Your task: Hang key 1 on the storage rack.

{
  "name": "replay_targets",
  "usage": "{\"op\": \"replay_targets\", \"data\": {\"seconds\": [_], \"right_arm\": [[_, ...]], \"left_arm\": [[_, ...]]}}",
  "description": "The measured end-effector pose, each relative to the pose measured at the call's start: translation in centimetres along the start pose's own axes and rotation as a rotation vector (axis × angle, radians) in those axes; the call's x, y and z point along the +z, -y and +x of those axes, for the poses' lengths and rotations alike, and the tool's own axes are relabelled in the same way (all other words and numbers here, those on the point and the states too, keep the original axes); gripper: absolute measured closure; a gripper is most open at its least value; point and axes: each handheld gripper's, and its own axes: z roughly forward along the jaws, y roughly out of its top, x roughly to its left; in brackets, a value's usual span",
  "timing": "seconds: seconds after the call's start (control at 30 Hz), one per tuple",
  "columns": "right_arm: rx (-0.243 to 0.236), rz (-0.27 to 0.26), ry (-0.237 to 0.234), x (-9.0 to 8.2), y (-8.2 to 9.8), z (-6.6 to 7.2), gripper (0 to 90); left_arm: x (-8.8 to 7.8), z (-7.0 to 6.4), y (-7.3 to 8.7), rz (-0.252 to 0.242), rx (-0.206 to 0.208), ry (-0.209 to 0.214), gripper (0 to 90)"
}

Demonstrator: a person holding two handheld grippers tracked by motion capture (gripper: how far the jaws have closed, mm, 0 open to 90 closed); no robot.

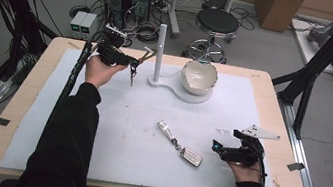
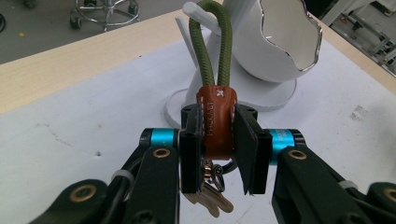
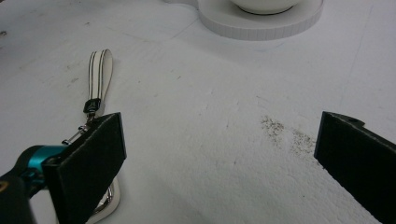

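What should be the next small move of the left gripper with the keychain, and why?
Probably ease the left gripper slightly downward, then open it. Its jaws clamp the brown leather tab, and the green cord loop already seems to sit over the peg of the white stand, so the keys would hang.

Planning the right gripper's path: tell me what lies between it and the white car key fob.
Nothing: bare white mat separates the right gripper from the white car key fob, clearest in the high view.
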Motion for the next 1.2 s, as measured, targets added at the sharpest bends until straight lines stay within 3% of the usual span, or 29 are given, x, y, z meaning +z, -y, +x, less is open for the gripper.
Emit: {"op": "replay_targets", "data": {"seconds": [0.13, 0.17, 0.2, 0.23, 0.27, 0.3, 0.47, 0.5, 0.53, 0.6, 0.63, 0.73, 0.9, 1.03, 1.2], "right_arm": [[-0.001, 0.001, -0.003, 0.0, 0.0, -0.1, 1.1], [-0.002, 0.002, -0.001, 0.0, 0.0, 0.0, 1.1], [-0.002, 0.002, -0.001, 0.0, 0.0, 0.0, 1.1], [-0.002, 0.003, 0.0, 0.0, 0.0, -0.1, 1.1], [-0.002, 0.003, 0.0, 0.0, 0.0, -0.1, 1.1], [-0.001, 0.003, 0.001, 0.0, 0.0, -0.1, 1.1], [0.001, 0.002, -0.001, 0.0, 0.0, -0.1, 1.1], [-0.001, 0.004, 0.002, 0.0, 0.0, -0.1, 1.1], [-0.002, 0.004, 0.004, -0.1, 0.0, 0.0, 1.1], [-0.001, 0.002, 0.005, -0.1, 0.0, 0.0, 1.1], [0.0, 0.0, 0.007, -0.1, 0.0, -0.1, 1.1], [0.001, 0.001, 0.007, -0.1, 0.0, -0.1, 1.1], [-0.003, 0.003, 0.01, 0.0, -0.1, -0.1, 1.1], [-0.003, -0.001, 0.009, 0.0, -0.1, -0.2, 1.1], [-0.002, 0.003, 0.01, 0.1, -0.1, -0.1, 1.1]], "left_arm": [[0.6, -0.1, 0.2, 0.022, 0.01, -0.013, 72.4], [0.9, -0.4, 0.2, 0.038, 0.034, -0.05, 72.3], [0.9, -0.4, 0.2, 0.038, 0.034, -0.05, 72.2], [1.3, -1.2, 0.3, 0.072, 0.098, -0.137, 72.3], [1.3, -1.2, 0.3, 0.072, 0.098, -0.137, 72.2], [1.6, -1.9, 0.3, 0.094, 0.164, -0.185, 72.2], [1.5, -2.4, 0.3, 0.076, 0.179, -0.188, 67.5], [1.0, -2.4, 0.4, 0.019, 0.161, -0.17, 63.6], [1.0, -2.4, 0.4, 0.019, 0.161, -0.17, 57.8], [0.3, -2.0, 0.4, -0.037, 0.115, -0.12, 53.2], [-0.3, -1.7, 0.6, -0.068, 0.093, -0.107, 40.3], [-0.7, -1.5, 0.6, -0.084, 0.071, -0.115, 3.8], [-1.9, -1.4, 1.2, -0.11, 0.075, -0.135, 1.7], [-2.8, -1.4, 2.2, -0.079, 0.09, -0.14, 1.7], [-3.4, -1.3, 3.0, -0.095, 0.082, -0.123, 1.7]]}}
